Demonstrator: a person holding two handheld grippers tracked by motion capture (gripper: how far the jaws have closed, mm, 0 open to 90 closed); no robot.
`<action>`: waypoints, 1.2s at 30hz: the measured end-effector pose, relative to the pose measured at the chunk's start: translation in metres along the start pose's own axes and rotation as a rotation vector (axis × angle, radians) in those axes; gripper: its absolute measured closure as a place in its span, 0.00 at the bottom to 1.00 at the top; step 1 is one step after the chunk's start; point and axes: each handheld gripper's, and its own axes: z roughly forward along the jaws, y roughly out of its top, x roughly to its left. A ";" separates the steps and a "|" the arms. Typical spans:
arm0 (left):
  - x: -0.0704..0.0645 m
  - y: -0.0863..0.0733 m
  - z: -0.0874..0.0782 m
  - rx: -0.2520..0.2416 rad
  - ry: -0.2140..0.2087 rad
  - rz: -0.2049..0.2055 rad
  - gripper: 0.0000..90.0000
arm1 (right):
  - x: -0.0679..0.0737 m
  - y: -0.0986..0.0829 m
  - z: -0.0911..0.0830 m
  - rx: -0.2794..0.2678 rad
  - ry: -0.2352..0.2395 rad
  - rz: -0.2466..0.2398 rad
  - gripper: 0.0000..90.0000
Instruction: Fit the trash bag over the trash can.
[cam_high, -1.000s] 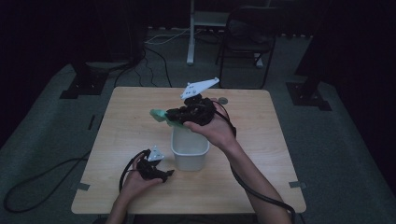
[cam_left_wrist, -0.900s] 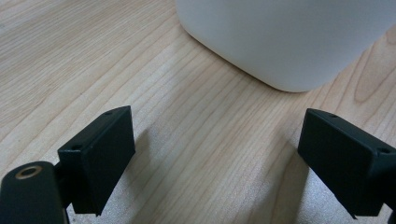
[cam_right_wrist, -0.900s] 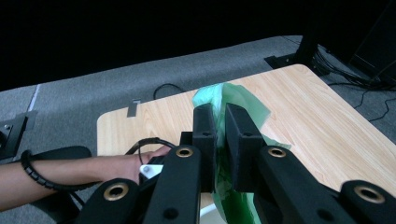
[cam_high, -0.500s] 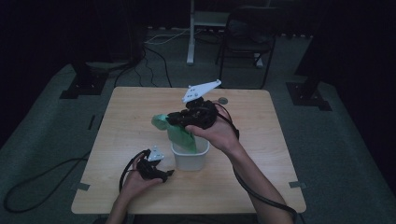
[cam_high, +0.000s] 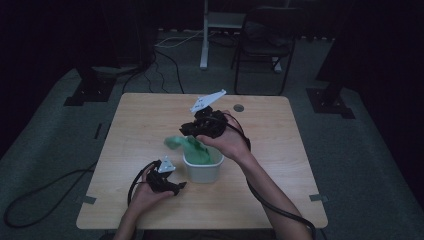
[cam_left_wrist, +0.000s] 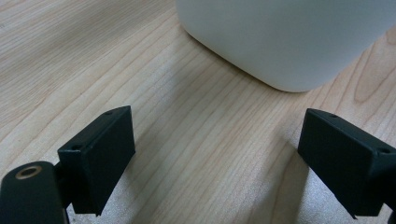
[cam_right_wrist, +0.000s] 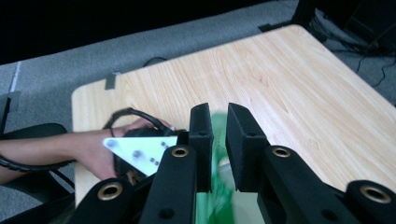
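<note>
One white bin (cam_high: 202, 170) | green cloth (cam_high: 192, 148) partly inside, pinched by right tongs (cam_high: 186, 129) | left tongs (cam_high: 175, 186) agape

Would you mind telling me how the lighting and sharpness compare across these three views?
High view: dim, the floor around the table nearly black, the green cloth slightly smeared. Left gripper view: bright and even, wood grain crisp, soft shadows under the white container. Right gripper view: the cloth between the right tool jaws is blurred; the tabletop is sharp.
</note>
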 end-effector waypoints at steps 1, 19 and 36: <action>0.000 0.000 0.000 -0.001 -0.002 0.000 0.13 | 0.000 0.000 0.000 0.000 0.000 0.000 0.89; 0.002 -0.003 -0.004 -0.009 -0.001 0.001 0.18 | -0.030 -0.042 -0.010 0.018 -0.114 0.090 0.65; 0.014 -0.010 -0.029 -0.071 0.080 -0.041 0.46 | -0.064 -0.113 -0.047 0.015 -0.214 0.244 0.53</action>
